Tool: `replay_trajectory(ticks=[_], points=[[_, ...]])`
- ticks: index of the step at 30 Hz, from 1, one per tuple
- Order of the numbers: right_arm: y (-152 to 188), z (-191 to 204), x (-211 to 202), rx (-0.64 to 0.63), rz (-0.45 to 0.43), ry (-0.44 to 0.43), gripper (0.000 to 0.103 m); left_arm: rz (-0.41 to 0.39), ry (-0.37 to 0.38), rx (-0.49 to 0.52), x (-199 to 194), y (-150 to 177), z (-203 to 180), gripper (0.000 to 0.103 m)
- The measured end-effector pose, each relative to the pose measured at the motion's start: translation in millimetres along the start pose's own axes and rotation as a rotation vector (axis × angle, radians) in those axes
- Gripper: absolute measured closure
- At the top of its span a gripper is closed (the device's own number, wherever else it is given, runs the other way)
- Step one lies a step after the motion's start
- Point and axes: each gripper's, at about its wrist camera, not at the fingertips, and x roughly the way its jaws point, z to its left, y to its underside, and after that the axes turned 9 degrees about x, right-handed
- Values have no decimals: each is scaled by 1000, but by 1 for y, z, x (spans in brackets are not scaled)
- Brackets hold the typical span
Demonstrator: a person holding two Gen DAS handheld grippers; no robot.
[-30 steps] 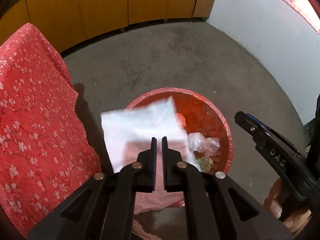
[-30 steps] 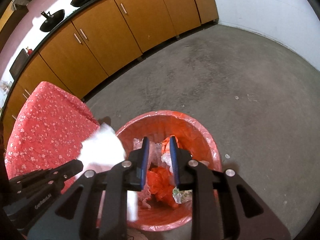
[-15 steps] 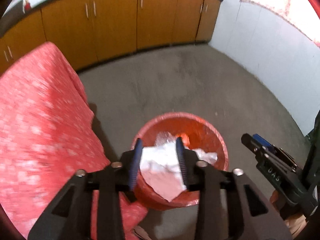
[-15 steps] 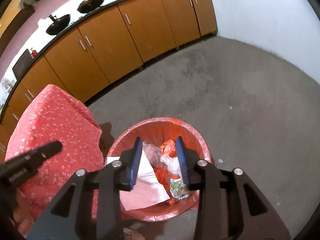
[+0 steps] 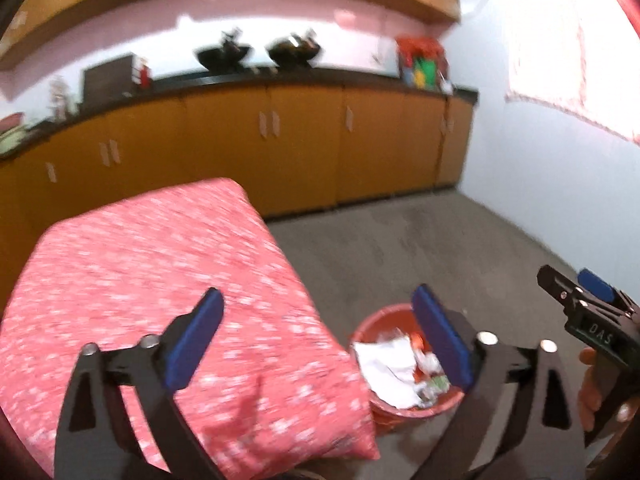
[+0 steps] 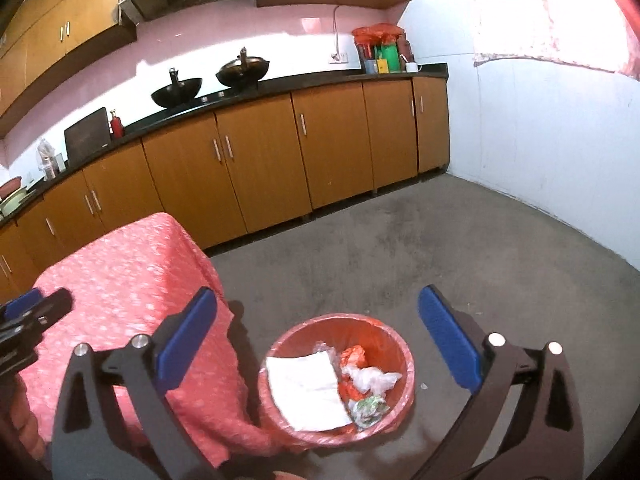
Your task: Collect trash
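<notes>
A red-lined trash bin [image 6: 394,338] stands on the floor beside the table; it also shows in the left wrist view [image 5: 376,322]. Inside lie a white sheet of paper [image 6: 306,390], crumpled clear plastic [image 6: 370,378], an orange scrap and a green wrapper. The paper shows in the left wrist view too [image 5: 386,368]. My left gripper [image 5: 316,344] is wide open and empty, raised above the table edge and bin. My right gripper [image 6: 316,338] is wide open and empty, high above the bin.
A table under a red flowered cloth [image 5: 140,280] stands left of the bin. Orange cabinets [image 6: 260,160] with a black counter and two woks run along the back wall. A white wall [image 6: 540,140] closes the right. Grey floor [image 6: 440,248] lies around the bin.
The left gripper opened and let go of the white paper, which now lies in the bin. Both grippers opened wide and lifted up and back, so the counter comes into view.
</notes>
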Motion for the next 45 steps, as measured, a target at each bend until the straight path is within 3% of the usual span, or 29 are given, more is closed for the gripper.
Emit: replay_trajectory(ticks=[6,12,16,26,45], points=[[6,39,-56,-55,-33,-9,4,-86,-114,-35,-67,10,29,2],[32,76,-101,-144,-82,-33,4,-83,-180,-52,-110,37,52,2],[50,89,-118,-149,-88,-48,4,-60,-197,-75,-121,51,60,2],[77,107,-146,-208,-138,-29,4,-99,-224,-46,-149,75,60,2],[95,122,-154,-236,-123,-48,4,-100,-247,-79,-162,94,60,2]])
